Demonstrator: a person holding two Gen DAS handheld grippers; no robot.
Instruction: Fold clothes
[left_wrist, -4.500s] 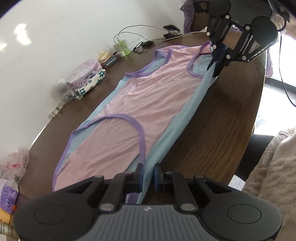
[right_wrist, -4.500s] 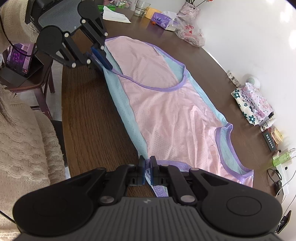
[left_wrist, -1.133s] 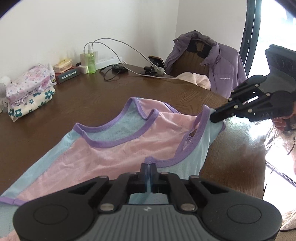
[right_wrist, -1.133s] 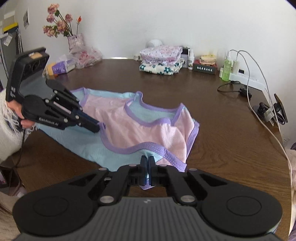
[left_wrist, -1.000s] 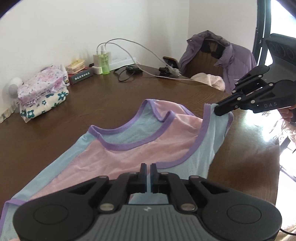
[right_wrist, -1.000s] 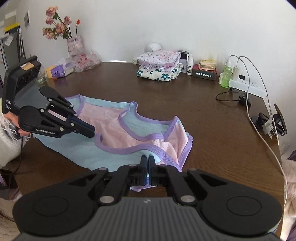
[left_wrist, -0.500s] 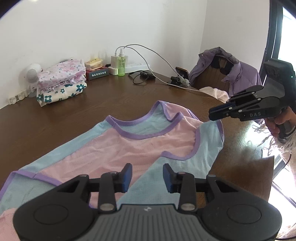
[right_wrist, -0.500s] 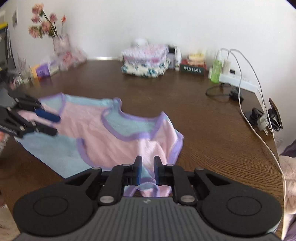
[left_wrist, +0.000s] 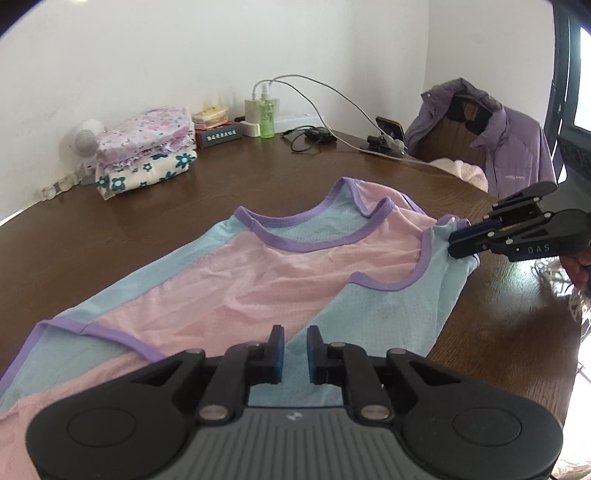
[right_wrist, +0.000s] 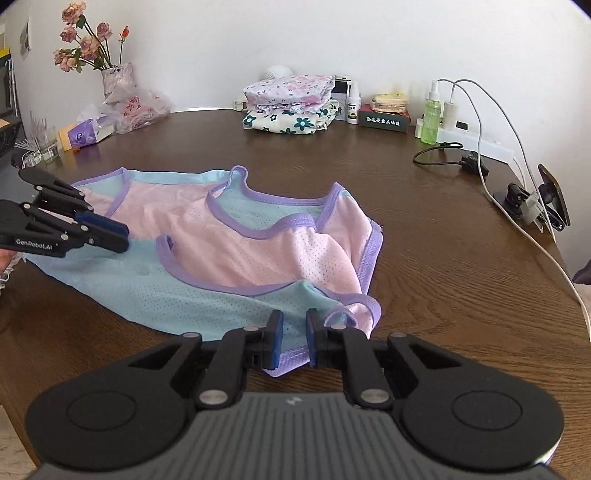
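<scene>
A sleeveless top (left_wrist: 295, 269) in pink and light blue with purple trim lies on the brown wooden table (left_wrist: 147, 221), its near blue side folded over the pink middle. My left gripper (left_wrist: 293, 347) is open just above the blue panel near the hem end, nothing between its fingers. In the right wrist view the top (right_wrist: 258, 251) shows its neckline and armholes, and my right gripper (right_wrist: 293, 328) is open over the purple-trimmed shoulder corner. Each gripper shows in the other's view: the right gripper (left_wrist: 454, 245) at the shoulder, the left gripper (right_wrist: 123, 238) over the blue fold.
A stack of folded floral clothes (right_wrist: 291, 103) sits at the back by the wall. A green bottle (right_wrist: 432, 114), charger cables and a phone on a stand (right_wrist: 546, 199) are at the right. A vase of flowers (right_wrist: 110, 74) and a tissue pack (right_wrist: 85, 134) stand left. A purple jacket (left_wrist: 498, 136) hangs on a chair.
Both grippers were shut on the top's near edge and carried it over the garment. They have since opened and let go; the fold now lies flat.
</scene>
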